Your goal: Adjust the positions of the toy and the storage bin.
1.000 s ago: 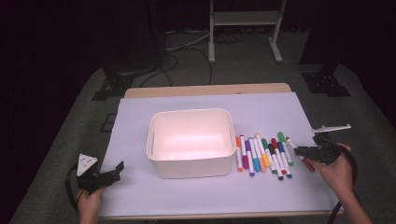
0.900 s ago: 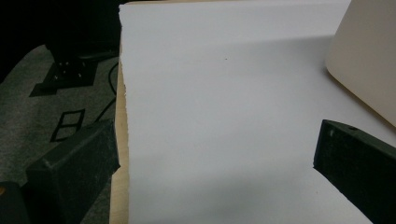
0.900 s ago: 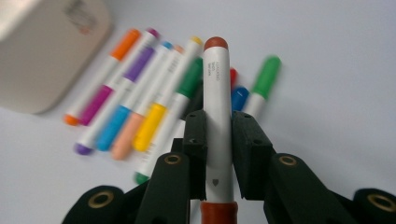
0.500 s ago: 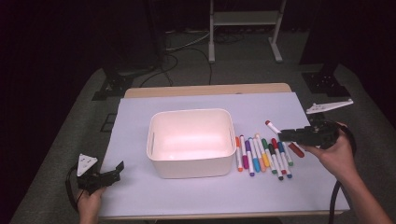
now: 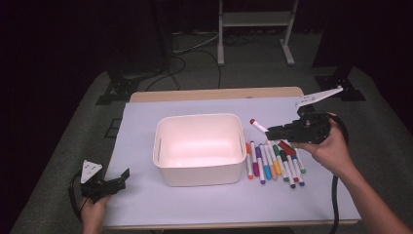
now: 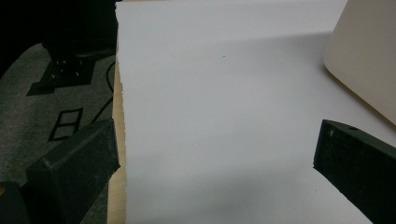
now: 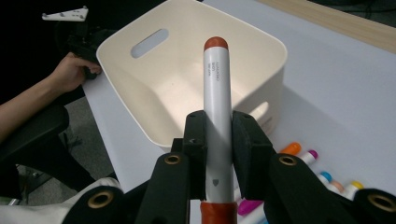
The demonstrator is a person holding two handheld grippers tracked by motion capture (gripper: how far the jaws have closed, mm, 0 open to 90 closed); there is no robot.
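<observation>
Covering the table, a pale lilac sheet [image 5: 204, 200] bears a cream plastic rectangular bin [image 5: 198, 146], with a row of coloured felt markers [image 5: 272, 163] just beside it. Above that row, the right gripper [image 5: 272, 131] clamps a white red-capped marker [image 7: 217, 102] pointing toward the bin. The left gripper [image 5: 119, 179] rests at the sheet's near left corner, jaws spread wide and empty.

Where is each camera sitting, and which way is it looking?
High view: above the table's near side, looking forward and down at the white bin; both hands show.
Left gripper view: on the left gripper, looking across white paper.
Right gripper view: on the right gripper, looking along its red marker.
All share the bin.
</observation>
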